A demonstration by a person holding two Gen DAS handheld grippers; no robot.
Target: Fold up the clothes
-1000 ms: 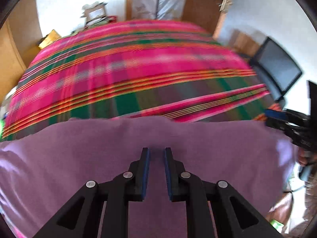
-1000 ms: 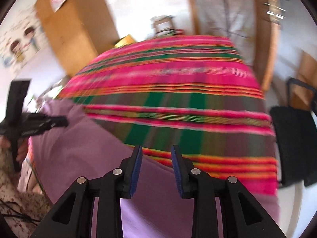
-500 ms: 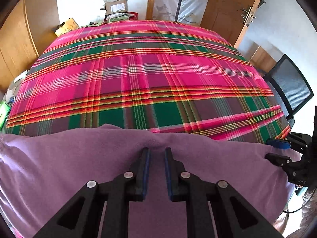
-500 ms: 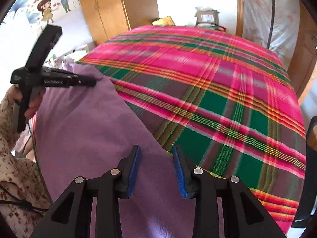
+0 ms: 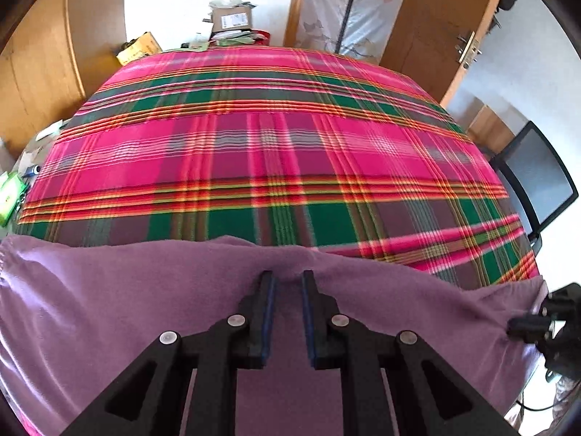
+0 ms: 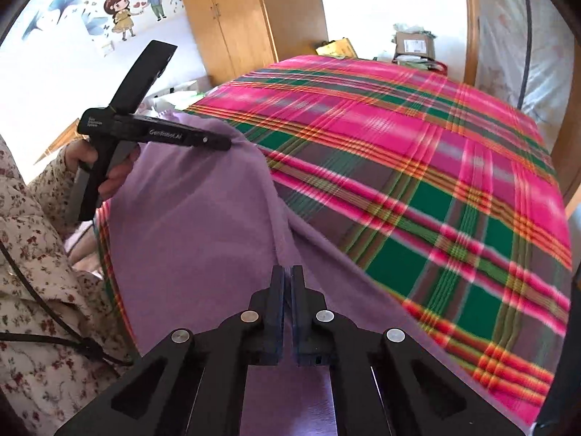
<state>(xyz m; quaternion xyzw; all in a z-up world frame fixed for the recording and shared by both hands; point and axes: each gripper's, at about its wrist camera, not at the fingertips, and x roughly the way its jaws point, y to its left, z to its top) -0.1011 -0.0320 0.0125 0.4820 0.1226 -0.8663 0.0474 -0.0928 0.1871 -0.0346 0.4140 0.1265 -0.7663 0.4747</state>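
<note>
- Your left gripper (image 5: pixel 287 283) pinches the far edge of the purple cloth (image 5: pixel 109 309).
- The cloth drapes over the bed's (image 5: pixel 276 152) near edge, long axis running between your grippers.
- Your right gripper (image 6: pixel 287 279) is clamped on that same edge, so both are equally near.

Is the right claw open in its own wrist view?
No, the right claw is shut on the purple cloth.

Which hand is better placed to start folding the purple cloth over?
Probably the right hand-held gripper: it is shut on the purple cloth's edge. The left hand-held gripper's grip looks looser.
</note>
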